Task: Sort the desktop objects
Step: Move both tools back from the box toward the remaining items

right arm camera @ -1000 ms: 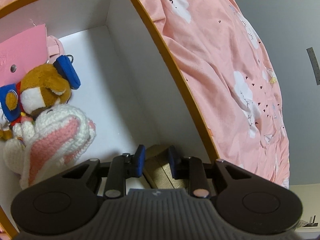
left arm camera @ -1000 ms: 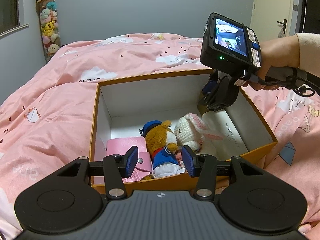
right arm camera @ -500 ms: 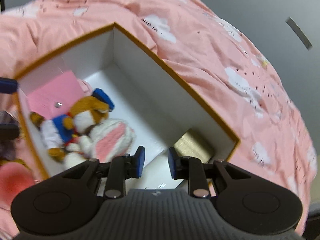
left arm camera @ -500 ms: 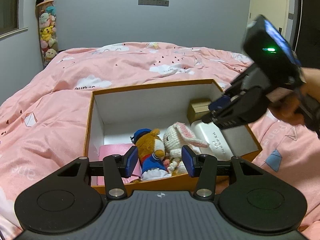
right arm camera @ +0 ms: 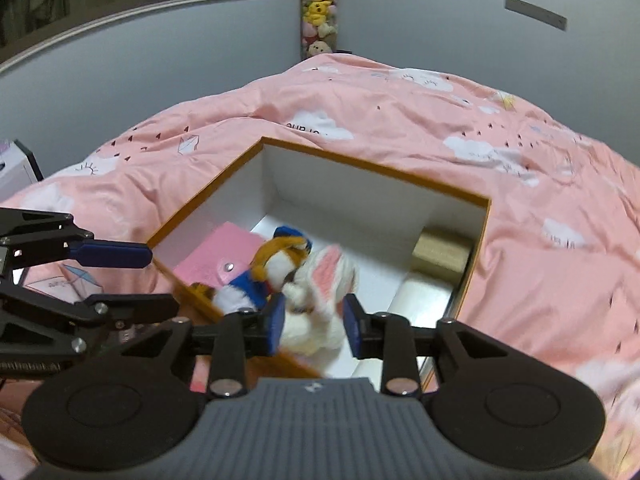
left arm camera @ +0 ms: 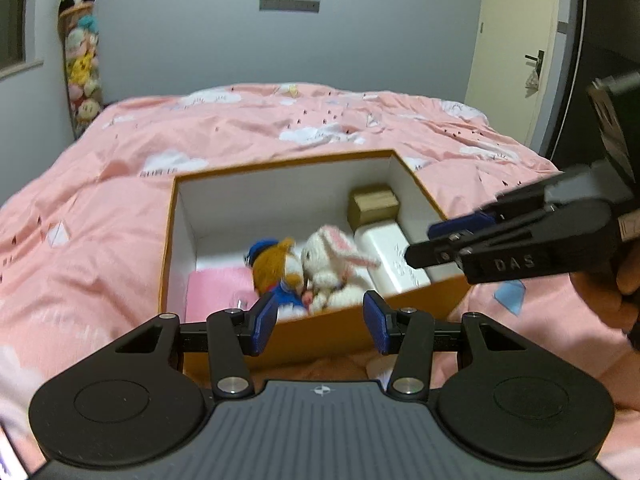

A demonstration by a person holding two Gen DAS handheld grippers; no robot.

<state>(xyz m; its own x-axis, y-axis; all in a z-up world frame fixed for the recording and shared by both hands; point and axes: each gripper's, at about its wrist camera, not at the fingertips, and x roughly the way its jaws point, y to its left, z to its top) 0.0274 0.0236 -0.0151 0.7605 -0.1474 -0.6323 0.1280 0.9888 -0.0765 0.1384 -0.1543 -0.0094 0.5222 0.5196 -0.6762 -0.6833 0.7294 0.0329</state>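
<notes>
While both your claws hang open and empty, left claw (left arm camera: 319,327) near the box (left arm camera: 416,178), right claw (right arm camera: 313,325) just widened, take the soft, light bunny (right arm camera: 320,280) lying mid-box by its plump body.

pink duvet (left arm camera: 168,152) — plush-toy stack (left arm camera: 78,52), door (left arm camera: 516,52)

Orange-rimmed white cardboard box (left arm camera: 182,216): matt, smooth walls. White crocheted yarn rabbit (left arm camera: 332,264), nubbly; brown plush duck toy (left arm camera: 276,268) at its 9 o'clock, fuzzy. Pink cotton quilt (left arm camera: 248,128): soft, creased.
</notes>
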